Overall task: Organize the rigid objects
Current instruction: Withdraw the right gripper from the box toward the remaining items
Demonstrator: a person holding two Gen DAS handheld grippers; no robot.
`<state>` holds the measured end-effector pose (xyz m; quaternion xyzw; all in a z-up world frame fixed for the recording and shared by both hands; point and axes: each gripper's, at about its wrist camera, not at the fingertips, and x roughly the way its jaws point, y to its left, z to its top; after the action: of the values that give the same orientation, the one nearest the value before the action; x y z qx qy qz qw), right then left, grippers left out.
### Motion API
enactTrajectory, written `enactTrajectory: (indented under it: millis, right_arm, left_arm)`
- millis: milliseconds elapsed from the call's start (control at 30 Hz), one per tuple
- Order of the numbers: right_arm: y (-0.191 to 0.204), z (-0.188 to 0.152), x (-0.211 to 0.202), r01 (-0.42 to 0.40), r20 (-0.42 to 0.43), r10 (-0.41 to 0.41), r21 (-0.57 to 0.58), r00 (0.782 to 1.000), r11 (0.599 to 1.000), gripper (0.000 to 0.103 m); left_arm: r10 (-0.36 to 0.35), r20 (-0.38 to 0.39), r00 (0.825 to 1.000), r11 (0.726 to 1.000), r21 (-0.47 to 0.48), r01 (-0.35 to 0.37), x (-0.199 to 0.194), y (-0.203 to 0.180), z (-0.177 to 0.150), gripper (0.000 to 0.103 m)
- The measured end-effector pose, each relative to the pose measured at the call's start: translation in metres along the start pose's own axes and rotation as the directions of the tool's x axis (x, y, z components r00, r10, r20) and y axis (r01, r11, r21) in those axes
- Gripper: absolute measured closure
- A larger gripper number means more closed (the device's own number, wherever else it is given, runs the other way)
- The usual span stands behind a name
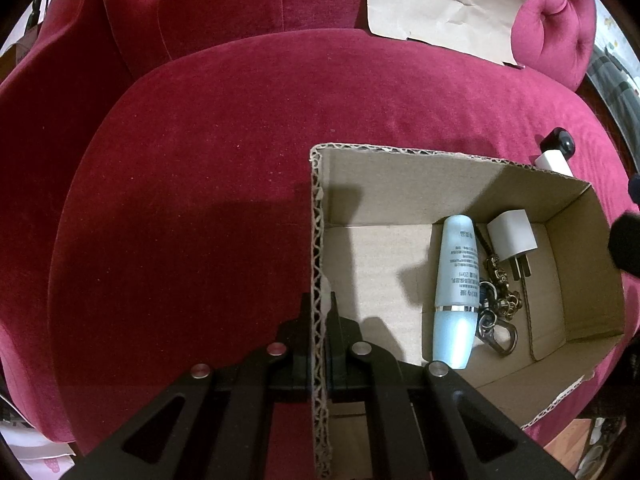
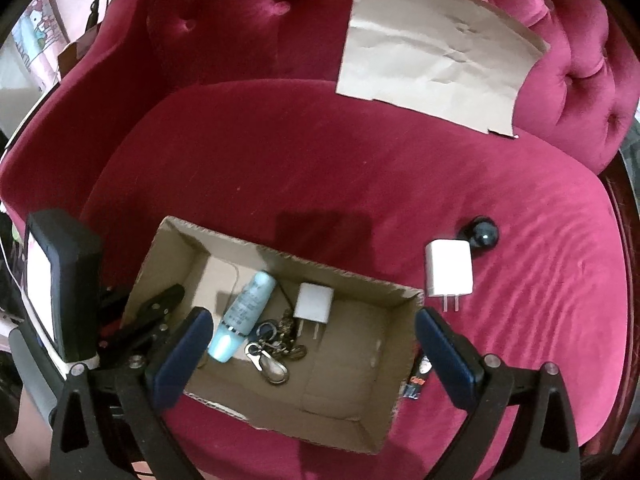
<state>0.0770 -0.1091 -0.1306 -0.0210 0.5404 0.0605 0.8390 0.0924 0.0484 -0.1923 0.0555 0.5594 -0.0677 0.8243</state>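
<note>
An open cardboard box (image 1: 360, 176) (image 2: 404, 332) sits on a red velvet sofa seat. Inside lie a pale blue bottle (image 1: 456, 292) (image 2: 244, 312), a small white plug adapter (image 1: 512, 240) (image 2: 314, 306) and a metal key chain (image 1: 496, 316) (image 2: 274, 356). My left gripper (image 1: 319, 312) is shut on the box's left wall. My right gripper (image 2: 312, 340) is open and empty, held above the box. A larger white charger (image 2: 449, 270) and a black round object (image 2: 482, 234) lie on the seat right of the box.
A brown paper sheet (image 1: 444, 4) (image 2: 436, 52) leans on the sofa back. A small printed item (image 2: 418, 380) lies by the box's right wall. The left gripper with its screen (image 2: 60, 284) shows at the left of the right wrist view.
</note>
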Motion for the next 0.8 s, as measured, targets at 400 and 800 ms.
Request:
enactTrajectory:
  millis: [400,800]
  right_arm:
    - [-0.044,0.010,-0.010,0.034,0.018,-0.035,0.042,0.999,0.999,0.000]
    - [-0.090,0.014,-0.001,0.085,0.002,-0.085,0.068,0.996,0.994,0.000]
  left_arm:
    - [0.002,0.000,1.000,1.000,0.001,-0.002,0.000,-0.001,0.000,0.099]
    - [-0.001,0.000,1.000,1.000,0.002,0.001,-0.001,-0.001,-0.001,0.099]
